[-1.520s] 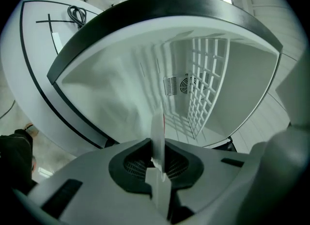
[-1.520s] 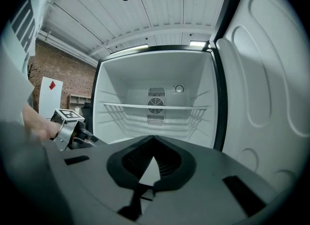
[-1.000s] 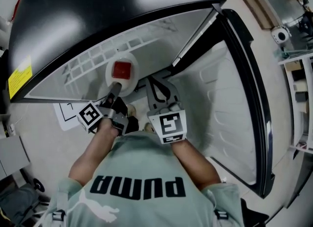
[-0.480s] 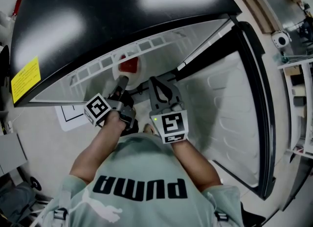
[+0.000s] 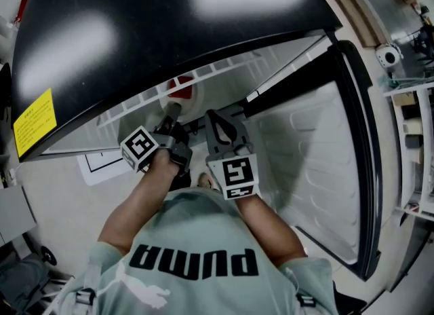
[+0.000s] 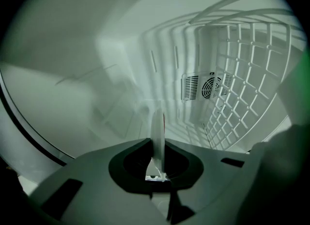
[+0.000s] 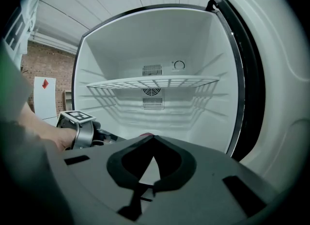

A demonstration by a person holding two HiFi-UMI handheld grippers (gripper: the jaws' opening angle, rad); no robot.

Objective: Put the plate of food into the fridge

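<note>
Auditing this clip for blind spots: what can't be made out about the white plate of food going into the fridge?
- Food: the head view shows only a red patch under the fridge's black top. The left gripper view sees the white plate edge-on in the shut left gripper.
- Plate's landing spot: hidden behind both gripper bodies.
- Right gripper view: plate blocked by the shut, empty right gripper.

Head view: dim. I note two soft glare patches on the black top of the fridge (image 5: 135, 35); its white inside reads brighter. Gripper views: fisheye bend, black corners, green tint at edges. Left one hazy, plate (image 6: 158, 132) rim blurred, foreground shadowed.
</note>
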